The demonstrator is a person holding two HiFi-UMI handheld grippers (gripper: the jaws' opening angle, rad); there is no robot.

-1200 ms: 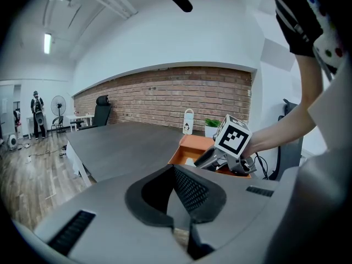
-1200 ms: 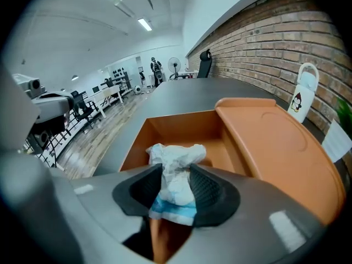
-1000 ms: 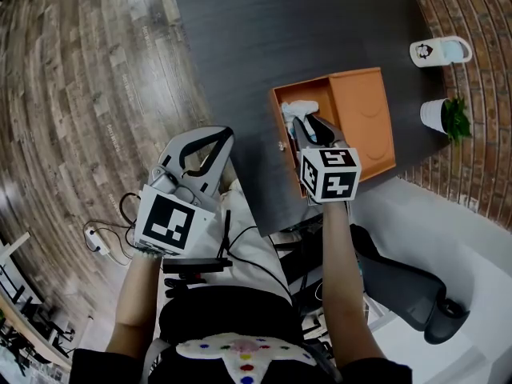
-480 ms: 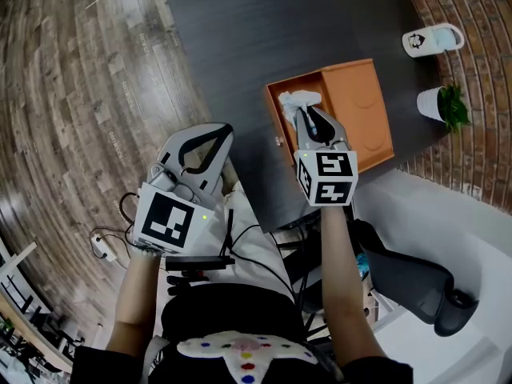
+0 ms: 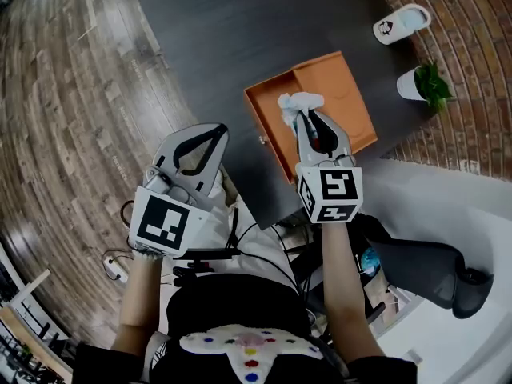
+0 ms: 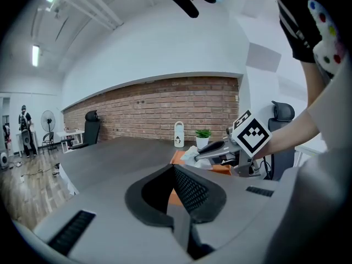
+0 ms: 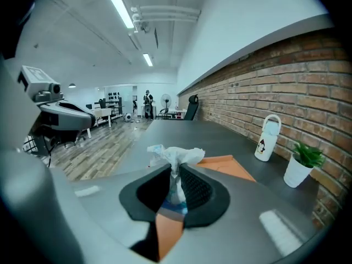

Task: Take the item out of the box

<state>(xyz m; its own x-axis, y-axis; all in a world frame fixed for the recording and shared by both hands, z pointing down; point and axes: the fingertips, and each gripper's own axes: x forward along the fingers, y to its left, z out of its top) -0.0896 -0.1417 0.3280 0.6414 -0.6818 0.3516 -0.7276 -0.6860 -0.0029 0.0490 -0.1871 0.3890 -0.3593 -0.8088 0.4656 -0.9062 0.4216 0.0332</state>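
Right gripper (image 7: 175,186) pinches a crumpled white plastic bag (image 7: 175,157) between its pads. Bag's top bunches just past the jaw tips, over the orange box (image 5: 340,82). Left gripper (image 6: 175,169) pressed together, empty, beside the dark table (image 5: 240,22).

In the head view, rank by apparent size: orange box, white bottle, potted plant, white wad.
1. orange box, clearly largest.
2. white bottle and potted plant: about alike, unranked.
3. white wad, smallest.
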